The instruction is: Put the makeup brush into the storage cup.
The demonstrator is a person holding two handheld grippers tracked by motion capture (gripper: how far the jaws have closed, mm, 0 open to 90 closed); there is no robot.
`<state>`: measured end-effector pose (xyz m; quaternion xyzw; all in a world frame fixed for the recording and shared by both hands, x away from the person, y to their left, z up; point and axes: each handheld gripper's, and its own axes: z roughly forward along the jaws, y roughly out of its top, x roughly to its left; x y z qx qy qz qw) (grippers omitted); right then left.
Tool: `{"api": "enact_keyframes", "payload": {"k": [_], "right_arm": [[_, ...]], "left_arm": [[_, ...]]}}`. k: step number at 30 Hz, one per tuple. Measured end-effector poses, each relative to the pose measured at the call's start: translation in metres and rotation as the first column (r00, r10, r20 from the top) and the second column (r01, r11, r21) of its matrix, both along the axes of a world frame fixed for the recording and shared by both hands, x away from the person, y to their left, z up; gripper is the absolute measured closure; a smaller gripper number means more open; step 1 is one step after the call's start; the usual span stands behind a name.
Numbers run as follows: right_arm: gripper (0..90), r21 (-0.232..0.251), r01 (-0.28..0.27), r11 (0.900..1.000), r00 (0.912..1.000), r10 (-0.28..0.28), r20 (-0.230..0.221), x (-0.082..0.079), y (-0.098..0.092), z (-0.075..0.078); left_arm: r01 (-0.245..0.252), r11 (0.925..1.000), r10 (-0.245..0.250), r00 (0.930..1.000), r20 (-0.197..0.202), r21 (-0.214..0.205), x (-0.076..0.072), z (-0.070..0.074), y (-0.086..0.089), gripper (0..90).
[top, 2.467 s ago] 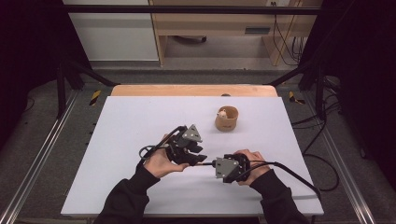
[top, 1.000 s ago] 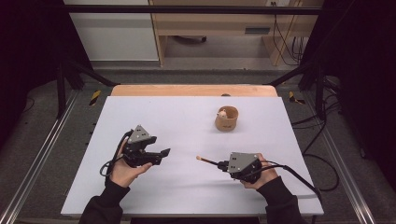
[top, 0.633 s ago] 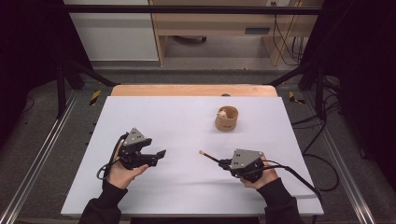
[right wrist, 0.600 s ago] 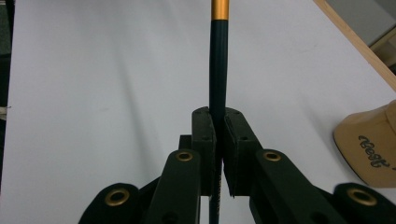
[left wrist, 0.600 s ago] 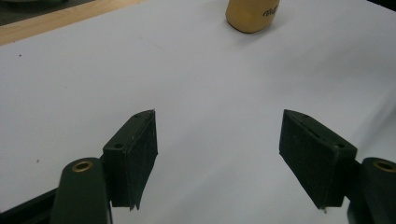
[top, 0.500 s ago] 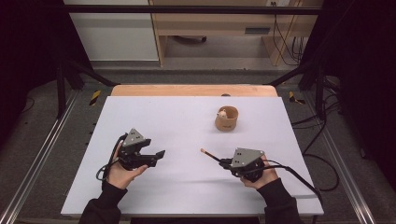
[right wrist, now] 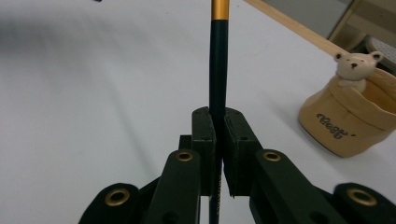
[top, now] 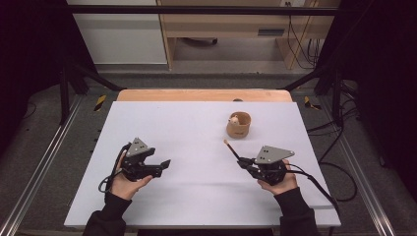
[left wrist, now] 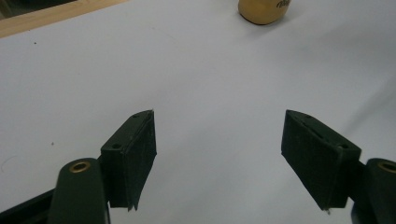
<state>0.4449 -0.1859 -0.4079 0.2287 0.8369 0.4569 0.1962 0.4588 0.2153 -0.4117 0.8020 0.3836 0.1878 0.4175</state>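
Slim dark pencil with gold band clamped tight in right gripper fingers; tan bear-trimmed ceramic cup beyond fingertips, drop-in presumably left. Left gripper fingers wide apart, nothing held.

the pencil tip runs off the top edge; the cup is cut off above.

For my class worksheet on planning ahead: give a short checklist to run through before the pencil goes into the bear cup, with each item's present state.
1. Right tool shut firmly on the pencil: ok.
2. Pencil points away from the hand, toward the cup: ok.
3. Cup stands upright on the table: ok.
4. Room inside the cup for the pencil: cannot tell.
5. Left tool open, holding nothing, well apart from the cup: ok.
6. Table between pencil tip and cup free of obstacles: ok.
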Motion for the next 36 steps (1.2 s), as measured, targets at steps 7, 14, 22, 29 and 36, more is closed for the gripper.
{"api": "enact_keyframes", "payload": {"k": [7, 14, 22, 29, 36], "right_arm": [[84.0, 0.063, 0.086, 0.9943, 0.9962, -0.087, 0.006, 0.003, -0.009, 0.003], [84.0, 0.098, 0.149, 0.9839, 0.9886, -0.15, 0.005, 0.008, -0.017, 0.004], [84.0, 0.12, 0.217, 0.9688, 0.9757, -0.219, 0.005, 0.014, -0.021, 0.006], [84.0, 0.149, 0.272, 0.9506, 0.9606, -0.278, 0.015, 0.02, -0.025, 0.009], [84.0, 0.174, 0.307, 0.9357, 0.9489, -0.315, 0.019, 0.026, -0.028, 0.011]], "left_arm": [[-0.01, 0.9999, 0.01, 0.9999, 0.002, 0.005, 0.0, -0.001, 0.003, 25.4], [-0.019, 0.9998, 0.019, 0.9998, -0.001, 0.006, 0.001, -0.002, 0.004, 24.9], [-0.019, 0.9996, 0.02, 0.9998, -0.007, 0.019, 0.003, -0.003, 0.008, 24.1], [-0.02, 0.9994, 0.02, 0.9997, -0.011, 0.029, 0.004, -0.005, 0.008, 23.0], [-0.021, 0.9995, 0.022, 0.9997, -0.009, 0.024, 0.004, -0.006, 0.009, 21.7]]}}
